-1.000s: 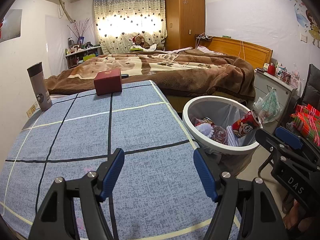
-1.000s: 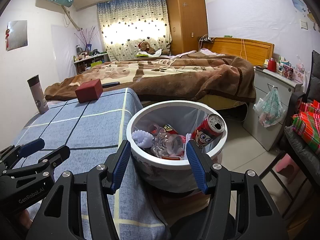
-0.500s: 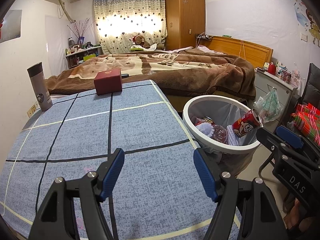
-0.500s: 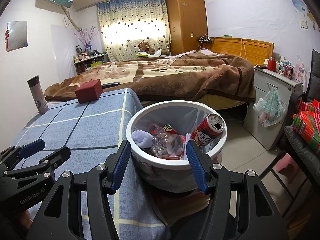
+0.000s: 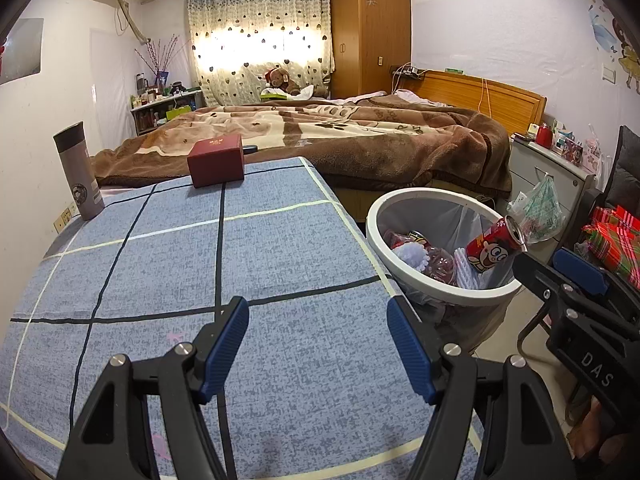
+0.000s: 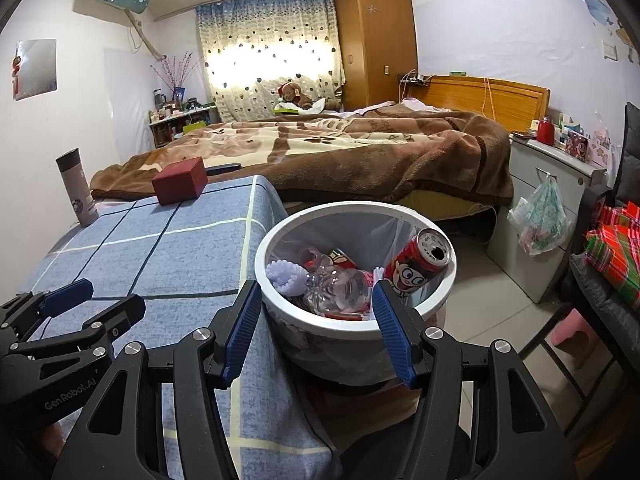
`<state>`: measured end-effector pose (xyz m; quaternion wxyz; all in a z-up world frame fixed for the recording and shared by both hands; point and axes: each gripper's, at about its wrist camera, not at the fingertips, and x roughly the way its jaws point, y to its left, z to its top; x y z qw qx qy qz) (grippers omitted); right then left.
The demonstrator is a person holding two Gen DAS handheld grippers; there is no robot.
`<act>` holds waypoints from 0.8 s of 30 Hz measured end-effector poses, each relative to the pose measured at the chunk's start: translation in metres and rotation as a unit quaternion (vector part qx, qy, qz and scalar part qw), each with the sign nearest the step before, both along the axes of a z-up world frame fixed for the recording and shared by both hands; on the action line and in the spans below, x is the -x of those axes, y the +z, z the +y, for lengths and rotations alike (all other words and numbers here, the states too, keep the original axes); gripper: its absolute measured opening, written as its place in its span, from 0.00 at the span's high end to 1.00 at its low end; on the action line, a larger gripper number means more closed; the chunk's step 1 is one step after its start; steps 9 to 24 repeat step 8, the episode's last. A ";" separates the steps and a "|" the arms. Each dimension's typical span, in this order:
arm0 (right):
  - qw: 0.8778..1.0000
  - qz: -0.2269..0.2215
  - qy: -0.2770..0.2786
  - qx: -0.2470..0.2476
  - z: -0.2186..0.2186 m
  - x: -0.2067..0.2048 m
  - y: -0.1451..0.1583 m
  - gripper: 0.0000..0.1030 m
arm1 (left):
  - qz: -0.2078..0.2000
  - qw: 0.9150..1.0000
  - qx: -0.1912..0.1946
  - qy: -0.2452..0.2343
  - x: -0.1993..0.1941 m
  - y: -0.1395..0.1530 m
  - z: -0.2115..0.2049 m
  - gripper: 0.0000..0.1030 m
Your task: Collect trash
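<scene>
Left gripper (image 5: 318,344) is hovering, jaws apart and empty, over the blue checked tablecloth (image 5: 168,264); right gripper (image 6: 316,326), also gaping and empty, is facing the white round bin (image 6: 352,322) just ahead, nearer it than the left. Inside: a red can (image 6: 416,266) leaning on the rim, clear crumpled plastic (image 6: 340,288).

The right tongs (image 5: 560,276), seen from the left wrist view, carry the white letters "DAS" on the black body. The left tongs (image 6: 76,308), seen from the right wrist view, carry "GenRobot.AI" in pale letters on the black body. The red box (image 5: 216,160) bears gold lettering on its lid, too small to read. The can (image 6: 418,266) shows a cartoon face, with no legible words.
</scene>
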<state>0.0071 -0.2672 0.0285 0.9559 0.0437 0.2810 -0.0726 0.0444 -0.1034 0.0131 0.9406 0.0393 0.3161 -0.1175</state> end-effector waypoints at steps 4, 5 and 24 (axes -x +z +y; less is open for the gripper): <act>1.000 -0.001 0.001 0.000 0.000 0.000 0.000 0.43 | 0.000 1.000 0.000 0.003 -0.001 -0.001 0.001 0.29; 1.000 -0.001 0.002 0.000 0.001 0.000 0.000 0.43 | 0.000 1.000 0.000 0.002 -0.001 -0.001 0.001 0.29; 1.000 -0.001 0.001 0.000 0.001 0.000 0.001 0.43 | 0.000 1.000 -0.001 0.001 0.000 -0.001 0.001 0.29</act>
